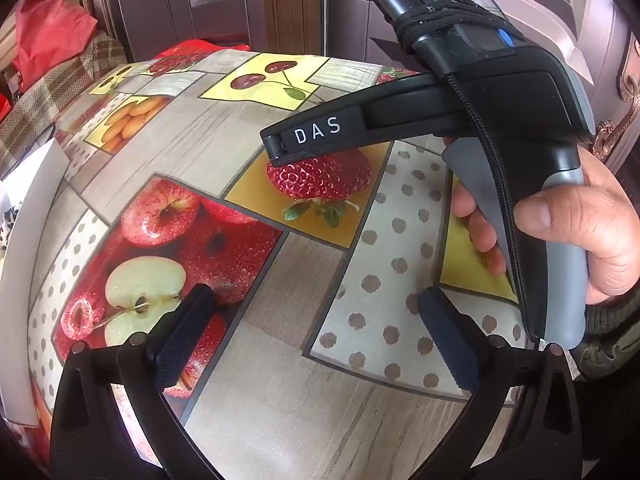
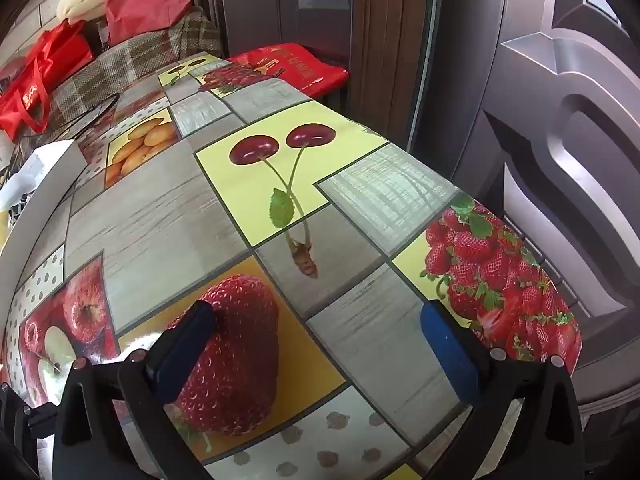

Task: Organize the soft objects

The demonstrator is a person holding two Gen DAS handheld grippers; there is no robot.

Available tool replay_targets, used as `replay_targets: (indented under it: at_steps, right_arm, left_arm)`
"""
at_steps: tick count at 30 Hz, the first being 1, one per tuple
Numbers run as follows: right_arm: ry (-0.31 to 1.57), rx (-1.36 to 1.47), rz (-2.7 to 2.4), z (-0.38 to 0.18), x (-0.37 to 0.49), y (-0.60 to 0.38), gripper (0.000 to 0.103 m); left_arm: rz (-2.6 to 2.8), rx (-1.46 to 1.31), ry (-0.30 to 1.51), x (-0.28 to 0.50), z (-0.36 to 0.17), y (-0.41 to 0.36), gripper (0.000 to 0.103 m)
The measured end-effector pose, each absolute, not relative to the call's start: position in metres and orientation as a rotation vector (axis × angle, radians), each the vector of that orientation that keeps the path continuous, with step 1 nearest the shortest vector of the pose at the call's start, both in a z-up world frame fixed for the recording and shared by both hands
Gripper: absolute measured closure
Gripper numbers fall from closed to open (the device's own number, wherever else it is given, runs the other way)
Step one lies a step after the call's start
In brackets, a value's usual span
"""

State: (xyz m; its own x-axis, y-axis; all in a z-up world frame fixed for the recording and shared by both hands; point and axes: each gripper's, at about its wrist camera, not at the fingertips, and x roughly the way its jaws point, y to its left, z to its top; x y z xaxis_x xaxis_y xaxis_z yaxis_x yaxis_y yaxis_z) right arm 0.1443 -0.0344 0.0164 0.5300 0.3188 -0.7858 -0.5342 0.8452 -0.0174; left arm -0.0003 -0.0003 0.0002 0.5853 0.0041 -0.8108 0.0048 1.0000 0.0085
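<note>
Both tools spread wide and empty, left tool (image 1: 314, 320) and right tool (image 2: 320, 330) over bare fruit-print counter (image 2: 160, 216); soft objects not on it, maybe the red bags (image 2: 40, 76) far-left, so risk is tools colliding while reaching.

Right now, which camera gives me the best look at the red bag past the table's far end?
The right wrist view. There the red bag shows its printed face, lying flat beyond the table. The left wrist view catches only a red sliver above the table's far edge, print unreadable.
</note>
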Motion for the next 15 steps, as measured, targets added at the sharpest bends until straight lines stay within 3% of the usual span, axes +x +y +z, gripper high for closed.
replay_targets:
  at_steps: [15]
  right_arm:
    - [0.877, -0.269, 0.538, 0.0137, 0.1408, -0.0316, 0.000]
  left_arm:
    - [-0.001, 0.009, 0.947, 0.0000, 0.0000, -0.0001, 0.001]
